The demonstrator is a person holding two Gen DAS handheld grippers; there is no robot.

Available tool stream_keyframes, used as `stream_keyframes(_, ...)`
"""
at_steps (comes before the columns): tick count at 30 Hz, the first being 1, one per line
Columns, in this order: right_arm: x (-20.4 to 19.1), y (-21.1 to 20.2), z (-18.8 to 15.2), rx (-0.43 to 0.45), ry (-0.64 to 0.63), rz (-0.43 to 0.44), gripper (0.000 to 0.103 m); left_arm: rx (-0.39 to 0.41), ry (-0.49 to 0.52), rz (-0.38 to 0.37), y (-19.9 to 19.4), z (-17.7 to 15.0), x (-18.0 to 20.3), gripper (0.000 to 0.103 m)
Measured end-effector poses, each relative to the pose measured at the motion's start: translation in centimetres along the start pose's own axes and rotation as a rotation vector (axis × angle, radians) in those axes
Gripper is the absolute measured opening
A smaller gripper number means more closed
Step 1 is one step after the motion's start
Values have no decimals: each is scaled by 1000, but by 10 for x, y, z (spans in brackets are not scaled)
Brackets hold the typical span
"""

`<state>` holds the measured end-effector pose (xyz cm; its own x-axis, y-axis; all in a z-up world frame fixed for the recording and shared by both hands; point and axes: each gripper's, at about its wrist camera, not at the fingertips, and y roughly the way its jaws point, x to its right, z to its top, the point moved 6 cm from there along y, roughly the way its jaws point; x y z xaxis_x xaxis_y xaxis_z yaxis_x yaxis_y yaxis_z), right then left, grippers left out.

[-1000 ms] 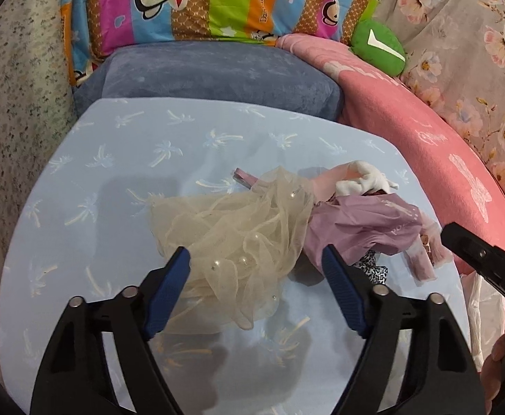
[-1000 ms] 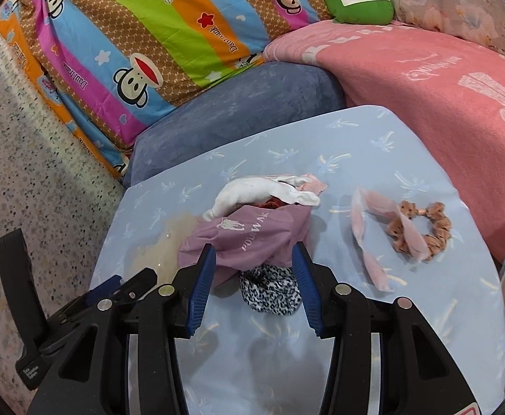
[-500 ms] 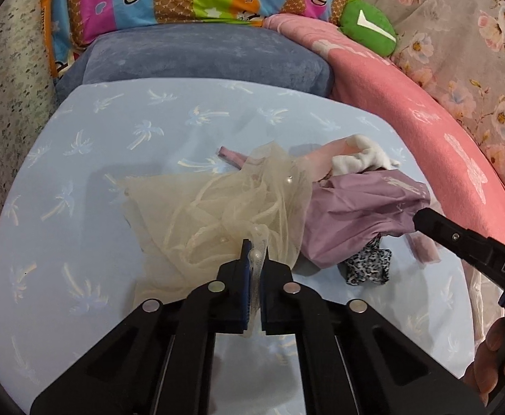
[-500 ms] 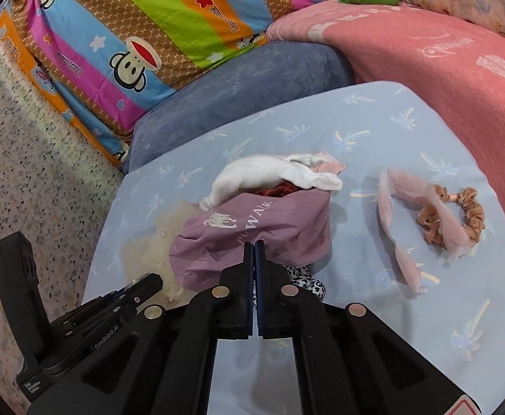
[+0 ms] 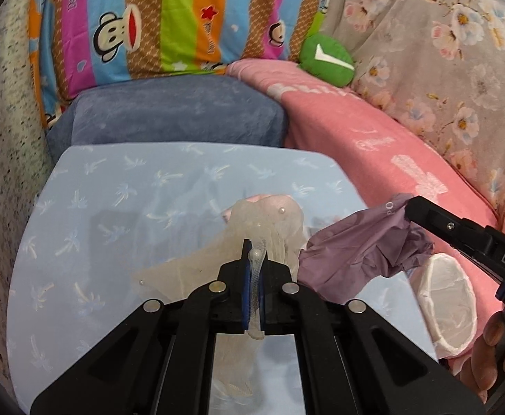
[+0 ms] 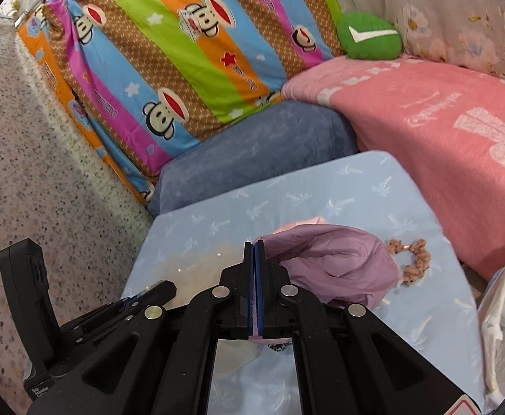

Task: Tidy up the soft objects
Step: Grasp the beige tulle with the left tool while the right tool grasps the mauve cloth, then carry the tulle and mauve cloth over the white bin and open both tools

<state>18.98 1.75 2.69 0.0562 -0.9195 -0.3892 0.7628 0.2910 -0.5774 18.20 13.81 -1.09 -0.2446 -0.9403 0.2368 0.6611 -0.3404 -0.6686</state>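
My left gripper [image 5: 255, 254] is shut on a cream tulle cloth with small pearls [image 5: 269, 228], lifted off the light blue patterned surface [image 5: 114, 207]. My right gripper [image 6: 254, 246] is shut on a mauve fabric piece [image 6: 335, 263], also raised; in the left wrist view that mauve fabric [image 5: 359, 252] hangs from the right gripper's black finger [image 5: 435, 221]. A brown scrunchie [image 6: 413, 259] lies on the blue surface behind the mauve fabric. A bit of leopard-print cloth [image 6: 280, 346] shows under the right gripper.
A white mesh basket [image 5: 449, 304] stands at the right edge of the surface. A blue cushion [image 5: 176, 110], a striped monkey pillow [image 5: 169, 20], a pink blanket [image 6: 442, 131] and a green plush [image 6: 370, 36] surround the surface. A hand [image 5: 494, 356] holds the right gripper.
Both grippers shut on their cloths about half a second ago and have since lifted them off the surface. The tulle and the mauve fabric are now pulled apart.
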Motion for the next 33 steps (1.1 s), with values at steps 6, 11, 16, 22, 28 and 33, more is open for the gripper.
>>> stream_keyframes(6,14,-55,20,81,-7,-23,2,48,42,-50,-18,10,36,3)
stream_keyframes(11,36,-97,32,143,5,-54,2,78,91,-98,-31,17,73,3)
stream_keyframes(16,70,-138,40,198,39,-93,2,98,138,-142,-39,21,110,3)
stream_keyframes(22,115,-180,39,239,73,-147,2,104,192,-210,-43,20,160,3)
stream_keyframes(28,164,-214,30,261,110,-212,2,79,238,-276,-38,11,207,3)
stream_keyframes(33,202,-231,18,257,154,-253,2,47,269,-323,-28,-1,243,3)
